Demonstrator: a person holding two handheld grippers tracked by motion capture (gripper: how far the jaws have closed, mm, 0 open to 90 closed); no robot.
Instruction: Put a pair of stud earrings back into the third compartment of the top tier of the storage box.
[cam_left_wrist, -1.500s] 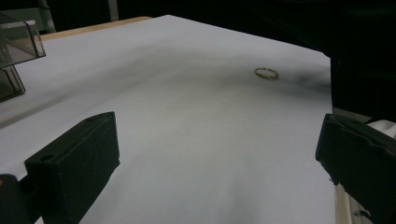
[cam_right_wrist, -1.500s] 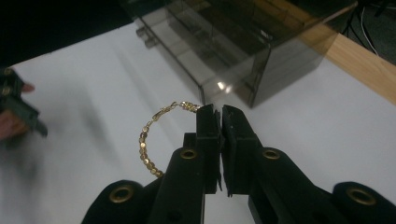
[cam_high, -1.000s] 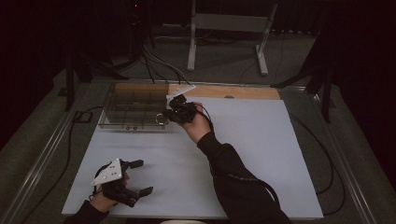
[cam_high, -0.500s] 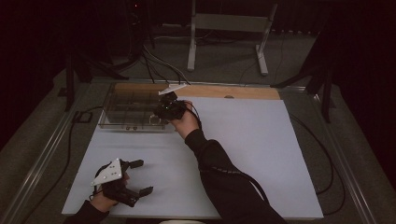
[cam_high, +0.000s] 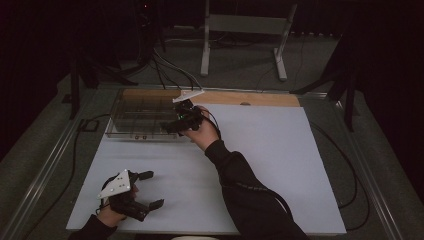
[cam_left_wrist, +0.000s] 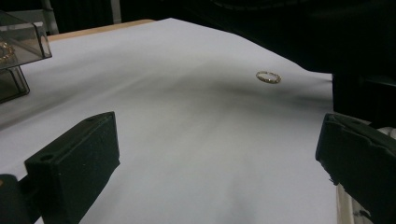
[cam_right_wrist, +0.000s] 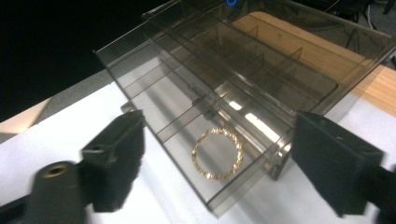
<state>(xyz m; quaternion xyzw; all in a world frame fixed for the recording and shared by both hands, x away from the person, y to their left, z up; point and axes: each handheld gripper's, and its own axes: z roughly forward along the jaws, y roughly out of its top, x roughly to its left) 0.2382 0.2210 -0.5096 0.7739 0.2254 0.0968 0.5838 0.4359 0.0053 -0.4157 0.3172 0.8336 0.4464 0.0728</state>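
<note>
Between the wide-apart jaws of the right gripper (cam_high: 172, 126), a gold chain bracelet (cam_right_wrist: 218, 153) is lying flat in a near compartment of the clear smoky plastic divided organizer box (cam_high: 125, 116), touched by neither jaw. Over the past second this gripper has been sliding leftward to the box's right end, so a drop-off is probably just finishing. The left gripper (cam_high: 148, 189) is resting where it was on the white table sheet (cam_high: 280, 165), jaws open and empty, facing a small gold ring (cam_left_wrist: 268, 77) lying loose farther off, likely the next pickup.
</note>
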